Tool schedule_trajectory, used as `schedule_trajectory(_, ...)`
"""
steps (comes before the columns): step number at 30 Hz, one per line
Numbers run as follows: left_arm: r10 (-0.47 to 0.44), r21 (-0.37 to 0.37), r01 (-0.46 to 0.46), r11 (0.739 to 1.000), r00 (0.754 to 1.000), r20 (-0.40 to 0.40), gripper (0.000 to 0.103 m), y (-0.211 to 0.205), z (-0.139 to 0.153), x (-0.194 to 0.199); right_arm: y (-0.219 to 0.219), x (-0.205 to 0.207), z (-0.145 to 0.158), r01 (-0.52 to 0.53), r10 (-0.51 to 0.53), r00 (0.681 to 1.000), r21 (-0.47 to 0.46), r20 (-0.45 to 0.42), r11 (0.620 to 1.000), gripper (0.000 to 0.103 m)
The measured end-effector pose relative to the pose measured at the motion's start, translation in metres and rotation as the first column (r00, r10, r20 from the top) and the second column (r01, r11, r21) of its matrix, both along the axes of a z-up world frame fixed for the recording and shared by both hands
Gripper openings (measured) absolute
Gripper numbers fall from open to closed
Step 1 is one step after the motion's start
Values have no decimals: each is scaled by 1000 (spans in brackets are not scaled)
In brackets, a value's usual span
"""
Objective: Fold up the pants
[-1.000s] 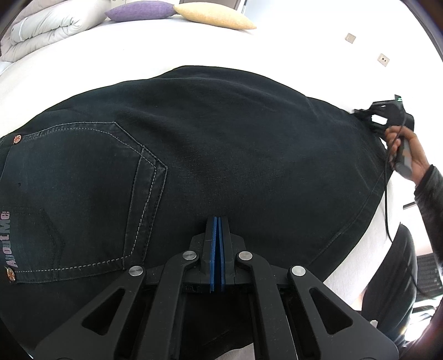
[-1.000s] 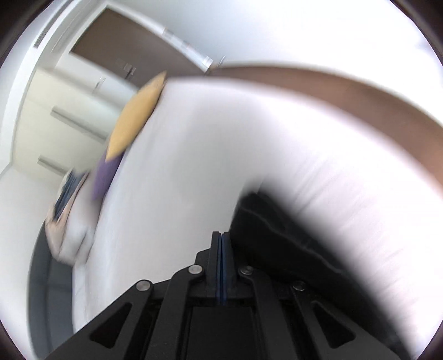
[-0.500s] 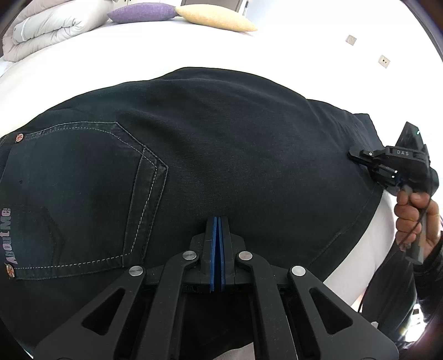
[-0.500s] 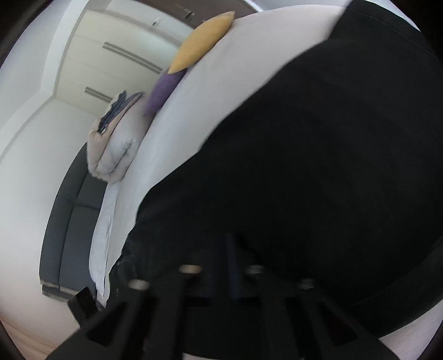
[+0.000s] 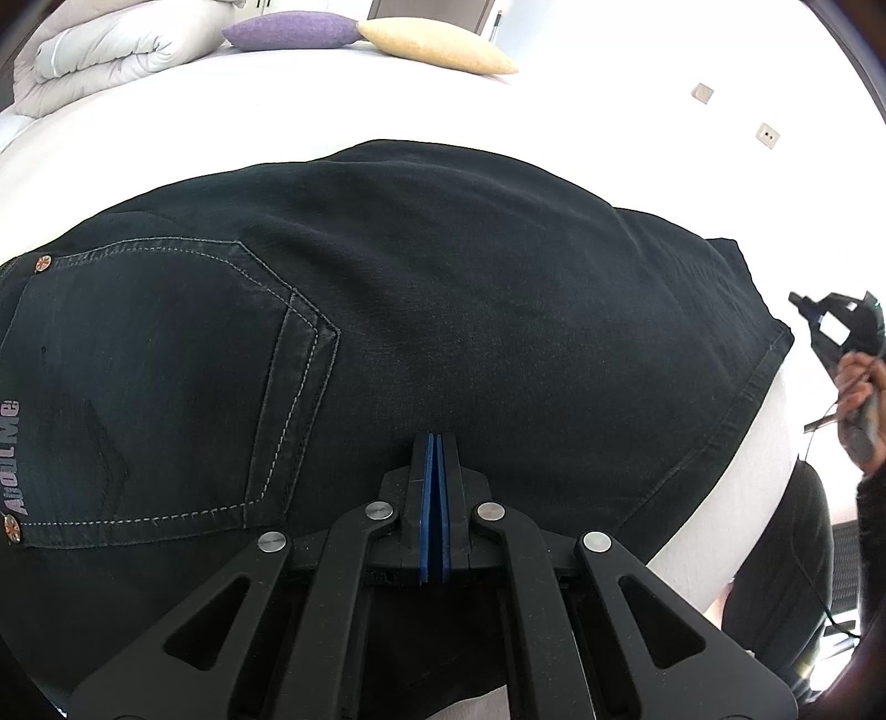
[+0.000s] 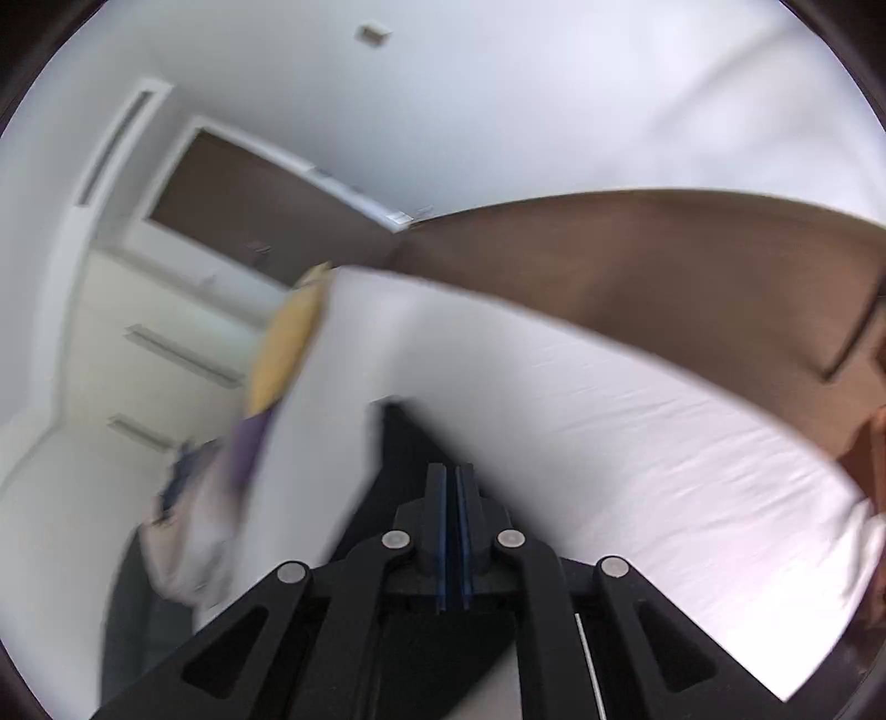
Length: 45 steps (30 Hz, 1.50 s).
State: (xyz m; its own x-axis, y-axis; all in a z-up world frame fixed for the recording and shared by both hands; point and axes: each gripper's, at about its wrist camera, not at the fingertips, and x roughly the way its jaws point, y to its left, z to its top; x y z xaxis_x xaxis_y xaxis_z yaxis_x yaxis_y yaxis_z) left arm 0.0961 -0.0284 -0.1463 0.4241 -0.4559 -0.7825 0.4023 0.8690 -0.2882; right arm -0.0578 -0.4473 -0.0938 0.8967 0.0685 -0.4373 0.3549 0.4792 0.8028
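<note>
One pair of black pants (image 5: 443, 310) is spread flat on a white bed (image 5: 332, 111), folded along its length so that a single back pocket (image 5: 166, 376) with pale stitching is seen at the left of the left wrist view. The left gripper (image 5: 435, 443) is positioned over the near edge of the pants, its two blue-lined fingers pressed together with no gap between them; its tips are seen against the dark cloth, but whether fabric is pinched there cannot be told.

The right gripper (image 6: 455, 476) is held off the far right end of the pants — in the left wrist view it is seen just beyond the hem (image 5: 764, 382), clear of the cloth and gripped by the person's hand (image 5: 858, 399). In its own blurred view its fingers are likewise clenched together with nothing between them, and one end of the pants (image 6: 410, 443) lies ahead of and below the tips.

At the head of the bed two cushions are counted — one purple cushion (image 5: 288, 30) and one yellow cushion (image 5: 437, 52) — beside one rolled white duvet (image 5: 111, 55).
</note>
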Motion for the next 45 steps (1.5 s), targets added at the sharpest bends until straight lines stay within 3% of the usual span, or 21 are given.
schedule_trajectory(3,3,2,-3,1000,1000,0,1,2,1,-1,91,65,16,-262,262,965,-23,12,965,7)
schedule_trajectory(7,5,5,-5,1000,1000,2,1,4,3,-4,203,135,-15,-530,532,845,41,-54,847,7)
schedule_trajectory(9,8,1,-8,1000,1000,2,1,3,5,-5,224,152,-35,-571,576,809,77,-120,818,7)
schedule_trajectory(10,10,-3,-10,1000,1000,5,1,4,5,-5,221,183,-48,-579,590,793,111,-151,808,7)
schedule_trajectory(11,13,-9,-13,1000,1000,8,1,5,7,-6,219,193,-59,-572,587,790,133,-176,809,7)
schedule_trajectory(14,26,-17,-26,1000,999,-27,1,7,21,-3,184,201,-71,-487,504,846,133,-171,863,0)
schedule_trajectory(17,-7,-44,8,999,1000,18,1,-5,49,12,144,195,-78,-391,409,898,134,-162,911,0)
schedule_trajectory(19,-58,-53,60,997,998,33,1,-27,60,35,134,198,-79,-375,395,904,142,-161,916,0)
schedule_trajectory(22,-175,-100,171,980,984,-36,1,-70,49,80,142,189,-74,-399,400,895,48,-197,916,0)
schedule_trajectory(25,-195,-138,176,975,972,-134,1,-86,16,118,132,180,-74,-400,402,897,51,-183,915,0)
schedule_trajectory(27,-192,-229,154,961,969,-153,1,-74,10,131,128,172,-77,-403,408,895,65,-179,913,0)
schedule_trajectory(32,-100,-347,29,937,977,-189,1,-6,-1,161,124,161,-79,-397,396,898,37,-191,917,0)
schedule_trajectory(34,-40,-358,-28,933,983,-180,1,22,0,166,116,150,-75,-397,395,899,29,-189,918,0)
schedule_trajectory(35,-12,-356,-48,933,986,-165,1,41,4,164,117,150,-75,-395,393,900,26,-191,918,0)
schedule_trajectory(37,126,-218,-149,965,986,-112,1,71,13,159,118,152,-75,-392,388,901,19,-192,920,0)
schedule_trajectory(39,248,-240,-267,933,963,-108,1,116,21,149,120,156,-75,-389,383,904,10,-191,921,0)
schedule_trajectory(41,375,-286,-388,876,921,-101,1,158,34,124,135,165,-74,-387,379,906,-5,-189,922,0)
schedule_trajectory(43,378,-382,-385,840,921,-97,1,172,47,95,147,173,-73,-382,373,909,-15,-186,924,0)
schedule_trajectory(45,323,-472,-311,825,945,-57,1,169,58,58,146,173,-72,-378,369,911,-16,-184,926,0)
